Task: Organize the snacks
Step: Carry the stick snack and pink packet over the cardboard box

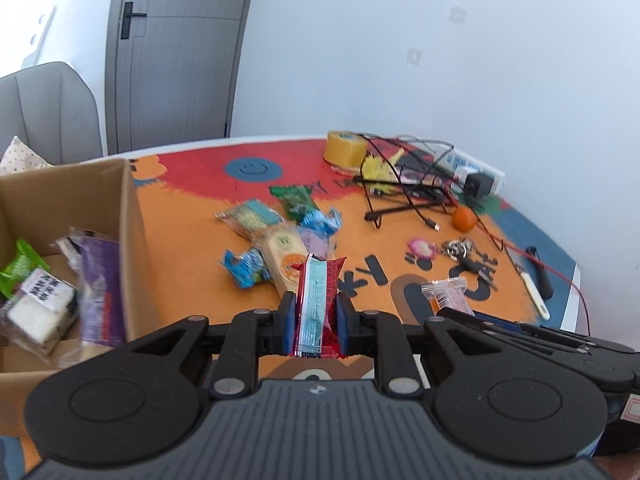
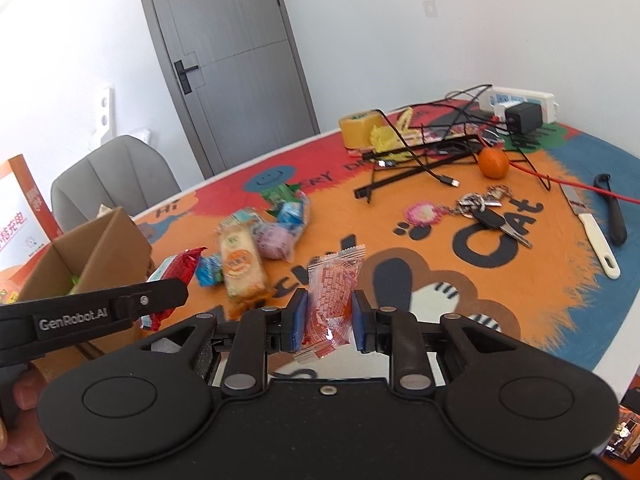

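1. Left gripper (image 1: 316,312) clamped on a red and pale-blue snack packet (image 1: 316,300), held upright between the blue pads of the fingers (image 1: 289,316), above the bench (image 1: 192,232) and just right of the cardboard box (image 1: 124,208).
2. Right gripper (image 2: 330,312) closed around a clear red-printed candy packet (image 2: 334,300); left pad touching the film, right pad perhaps only just touching (hard to tell); packet raised over the bench, well right of the box (image 2: 104,248).
3. Judged light, thin and crinkly, both packets; glossy film likely slippery, so better pinched across the filled middle than by the flat crimped ends; contents possibly brittle, so gentle pressure advised.
4. Loose pile of snacks (image 1: 280,232) lying on the bench right of the box: a cream and orange biscuit pack (image 2: 242,264), flat and stiff-looking; small blue twist-wrapped sweets (image 1: 244,268), soft at the ends; a green sachet (image 1: 296,200), farthest from the box.
5. Inside the box: a purple pack (image 1: 100,284), a green pack (image 1: 20,268) and a white block in clear wrap (image 1: 40,312); corrugated walls, rigid, open at the top.
6. Printed felt-like mat covering the bench, probably grippy enough to stop wrappers sliding.
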`<state>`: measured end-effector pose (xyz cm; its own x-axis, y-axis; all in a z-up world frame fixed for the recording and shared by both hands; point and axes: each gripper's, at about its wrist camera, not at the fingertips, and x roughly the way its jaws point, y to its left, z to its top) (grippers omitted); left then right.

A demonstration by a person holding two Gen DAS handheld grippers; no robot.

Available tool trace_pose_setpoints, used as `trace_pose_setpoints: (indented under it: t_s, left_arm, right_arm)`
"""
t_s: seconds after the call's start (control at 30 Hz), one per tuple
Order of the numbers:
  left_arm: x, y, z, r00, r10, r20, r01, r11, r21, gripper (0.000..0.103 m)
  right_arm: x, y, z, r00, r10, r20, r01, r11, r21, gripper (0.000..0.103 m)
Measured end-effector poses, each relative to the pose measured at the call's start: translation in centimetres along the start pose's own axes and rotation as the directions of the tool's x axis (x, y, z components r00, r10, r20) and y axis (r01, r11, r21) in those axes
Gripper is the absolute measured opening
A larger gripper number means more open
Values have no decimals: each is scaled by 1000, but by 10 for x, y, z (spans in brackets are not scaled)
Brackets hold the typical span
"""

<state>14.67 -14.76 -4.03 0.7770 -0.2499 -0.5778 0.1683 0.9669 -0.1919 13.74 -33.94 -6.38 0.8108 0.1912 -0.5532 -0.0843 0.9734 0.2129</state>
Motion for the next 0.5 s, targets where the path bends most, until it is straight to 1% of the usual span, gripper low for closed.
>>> trace_pose_setpoints:
  t_s: [0.33,0.5]
  left_arm:
    - [-28,24,9,998,26,54,-25,999,-33,19]
    - [-43,40,12,995,52,79,-47,997,-58,19]
  right_arm:
    - [-4,33,7,999,46,22,-45,998,-43,25]
    - [-3,54,10,996,79,29,-77,995,-70,25]
